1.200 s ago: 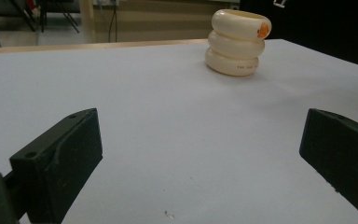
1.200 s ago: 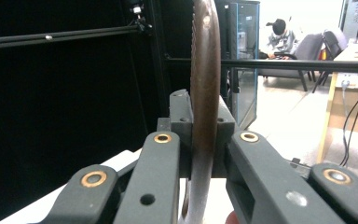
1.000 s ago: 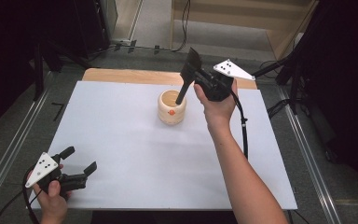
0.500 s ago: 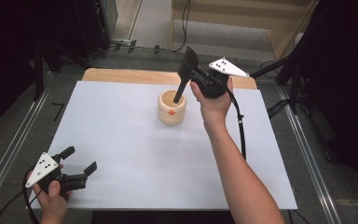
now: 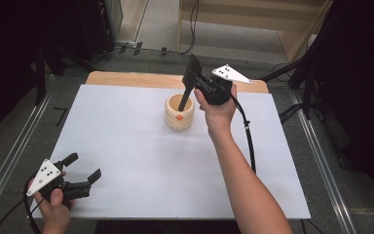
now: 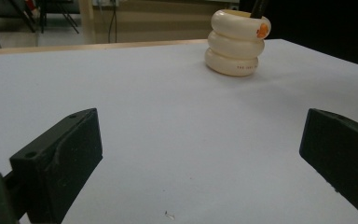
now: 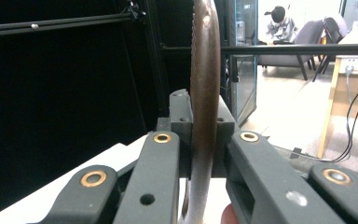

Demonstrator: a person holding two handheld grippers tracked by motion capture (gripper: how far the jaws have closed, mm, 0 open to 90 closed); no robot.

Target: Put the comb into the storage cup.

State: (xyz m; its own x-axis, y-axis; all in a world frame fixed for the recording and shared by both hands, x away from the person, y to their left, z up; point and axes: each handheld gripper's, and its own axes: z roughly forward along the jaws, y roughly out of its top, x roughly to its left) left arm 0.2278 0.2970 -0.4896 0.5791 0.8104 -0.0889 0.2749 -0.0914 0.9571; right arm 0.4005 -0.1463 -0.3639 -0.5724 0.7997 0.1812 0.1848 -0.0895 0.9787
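Observation:
A cream ringed holder (image 5: 179,117) with an orange spot stands on the white sheet (image 5: 126,136) at the back middle; it also appears far off in the left gripper view (image 6: 237,46). My right gripper (image 5: 197,84) is just right of and above it, shut on a dark brown flat utensil (image 5: 191,73). The utensil slants down, its lower end inside the holder. In the right gripper view the utensil (image 7: 204,70) stands edge-on between the pads of the right gripper (image 7: 204,122). My left gripper (image 5: 83,167) rests near the front left corner, open and holding nothing (image 6: 200,154).
A wooden board edge (image 5: 126,78) runs along the back of the sheet. Metal rails (image 5: 9,161) flank the table on both sides. The right gripper's cable (image 5: 247,131) trails down across the right part of the sheet. Dark frames and stands surround the table.
My right hand has come slightly down and to the left with the utensil, its lower end sinking into the holder. The left gripper has stayed where it was.

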